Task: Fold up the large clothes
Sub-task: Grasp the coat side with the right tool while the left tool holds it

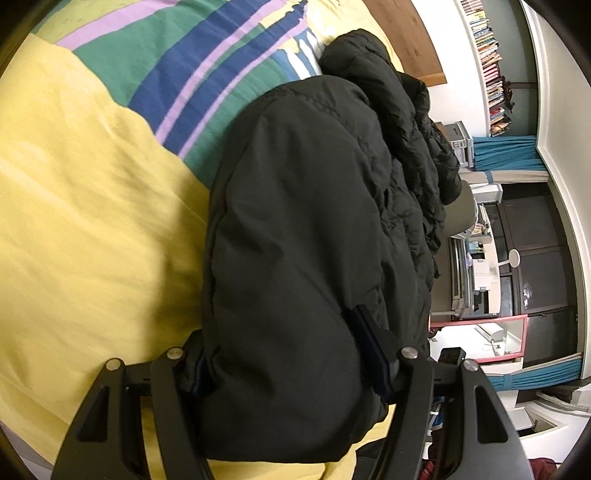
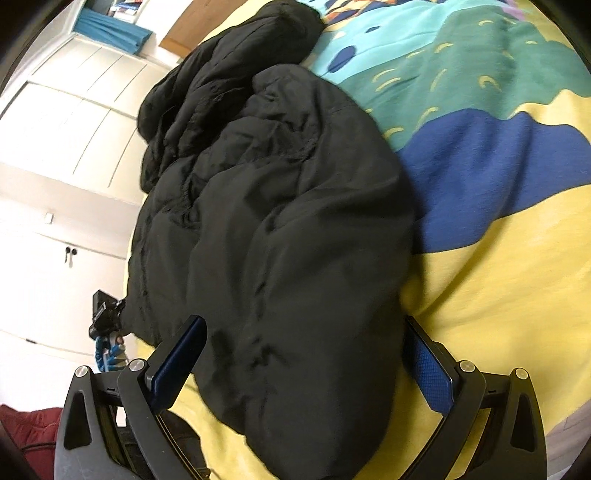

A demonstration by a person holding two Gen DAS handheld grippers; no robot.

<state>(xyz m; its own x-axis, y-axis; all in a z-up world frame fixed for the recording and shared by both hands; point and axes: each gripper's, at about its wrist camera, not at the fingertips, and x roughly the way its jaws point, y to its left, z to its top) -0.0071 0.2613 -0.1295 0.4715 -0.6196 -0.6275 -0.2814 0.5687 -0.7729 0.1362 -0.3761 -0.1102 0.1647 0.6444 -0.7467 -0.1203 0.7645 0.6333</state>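
A yellow bedspread (image 1: 92,221) with blue, green and lilac bands covers the bed, and a bulky black jacket (image 1: 303,229) lies bunched on it, running away toward the wooden headboard (image 1: 402,33). The left gripper (image 1: 291,369) has the near end of the jacket between its fingers, the padding bulging over both pads so it is clamped on the cloth. The right gripper (image 2: 306,354) stands wide, its blue pads (image 2: 432,373) straddling the jacket's near end without clearly pressing it.
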